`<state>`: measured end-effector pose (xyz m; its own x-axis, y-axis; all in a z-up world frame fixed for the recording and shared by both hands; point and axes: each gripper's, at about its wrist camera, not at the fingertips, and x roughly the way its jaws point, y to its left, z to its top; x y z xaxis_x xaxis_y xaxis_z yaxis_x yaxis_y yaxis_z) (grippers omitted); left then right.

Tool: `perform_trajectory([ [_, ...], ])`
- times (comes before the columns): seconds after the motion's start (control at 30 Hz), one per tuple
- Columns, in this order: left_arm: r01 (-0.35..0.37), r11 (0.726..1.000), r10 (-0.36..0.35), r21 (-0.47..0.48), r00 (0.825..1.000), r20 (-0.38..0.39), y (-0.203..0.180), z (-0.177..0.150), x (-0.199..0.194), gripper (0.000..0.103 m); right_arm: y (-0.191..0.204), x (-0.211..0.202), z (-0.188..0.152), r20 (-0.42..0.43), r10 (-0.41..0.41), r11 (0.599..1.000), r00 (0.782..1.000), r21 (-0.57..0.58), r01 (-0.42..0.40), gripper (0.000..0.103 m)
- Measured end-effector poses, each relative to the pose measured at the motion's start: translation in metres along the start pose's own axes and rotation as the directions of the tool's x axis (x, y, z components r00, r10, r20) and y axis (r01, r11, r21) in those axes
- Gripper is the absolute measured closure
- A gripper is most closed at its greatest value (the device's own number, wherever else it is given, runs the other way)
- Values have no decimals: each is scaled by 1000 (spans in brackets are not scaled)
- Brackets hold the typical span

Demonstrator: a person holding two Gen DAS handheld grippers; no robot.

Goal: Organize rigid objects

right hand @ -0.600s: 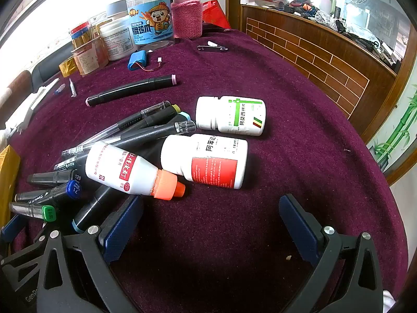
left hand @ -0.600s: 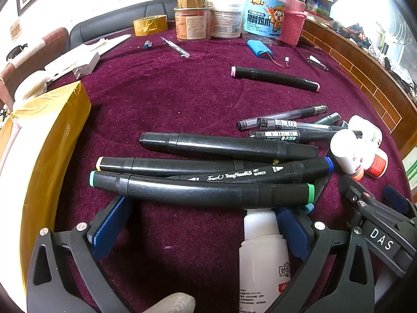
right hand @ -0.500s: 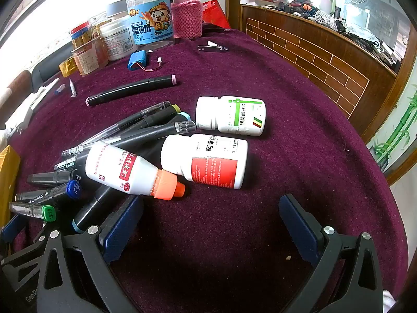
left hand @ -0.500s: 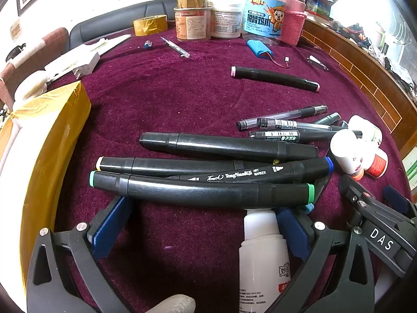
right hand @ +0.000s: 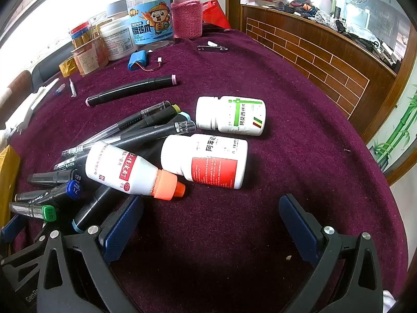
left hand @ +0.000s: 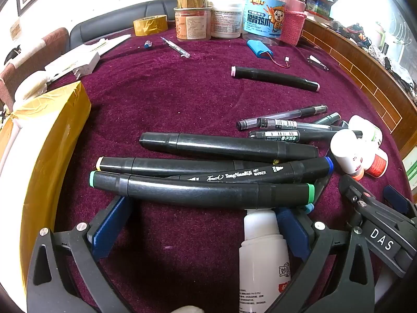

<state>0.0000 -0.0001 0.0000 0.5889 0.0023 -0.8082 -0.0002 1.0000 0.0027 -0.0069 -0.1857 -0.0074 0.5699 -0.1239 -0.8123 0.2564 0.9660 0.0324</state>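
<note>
A deep purple plush cloth covers the round tabletop [left hand: 182, 99]. At its left edge lies a box wrapped in yellow tape [left hand: 52, 140], with white cartons [left hand: 75, 62] behind it and a dark sofa [left hand: 109, 23] beyond the rim. The left hand-held gripper [left hand: 200, 224] hangs with its jaws wide apart over a heap of black art markers [left hand: 208, 172]; a white glue bottle [left hand: 263, 255] lies between its fingers, not pinched as far as can be seen. Further right, thin pens [left hand: 286, 122] and one separate marker [left hand: 276, 78] lie on the cloth. At the far edge stand jars, a roll of yellow tape [left hand: 149, 24] and a blue-labelled tub [right hand: 149, 26]. The right hand-held gripper [right hand: 208, 224] is likewise spread open over bare cloth, just short of three white medicine bottles [right hand: 208, 159] lying on their sides. A brick-patterned wooden counter [right hand: 325, 60] runs along the right side of the room.
</note>
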Motion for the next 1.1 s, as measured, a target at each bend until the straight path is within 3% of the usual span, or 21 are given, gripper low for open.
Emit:
perform_trajectory([
  [0.3,3,1000,-3,8,1000,-4,0,0,0,0,0,0,0,0,0,1000,1000,0,0,1],
  [0.43,45,998,-42,48,998,-56,6,-7,-8,0,0,0,0,0,0,1000,1000,0,0,1],
  [0.53,43,997,-43,57,999,-16,9,-20,-15,0,0,0,0,0,0,1000,1000,0,0,1],
  [1.1,43,998,-42,47,999,-13,8,-20,-17,0,0,0,1,0,0,1000,1000,0,0,1],
])
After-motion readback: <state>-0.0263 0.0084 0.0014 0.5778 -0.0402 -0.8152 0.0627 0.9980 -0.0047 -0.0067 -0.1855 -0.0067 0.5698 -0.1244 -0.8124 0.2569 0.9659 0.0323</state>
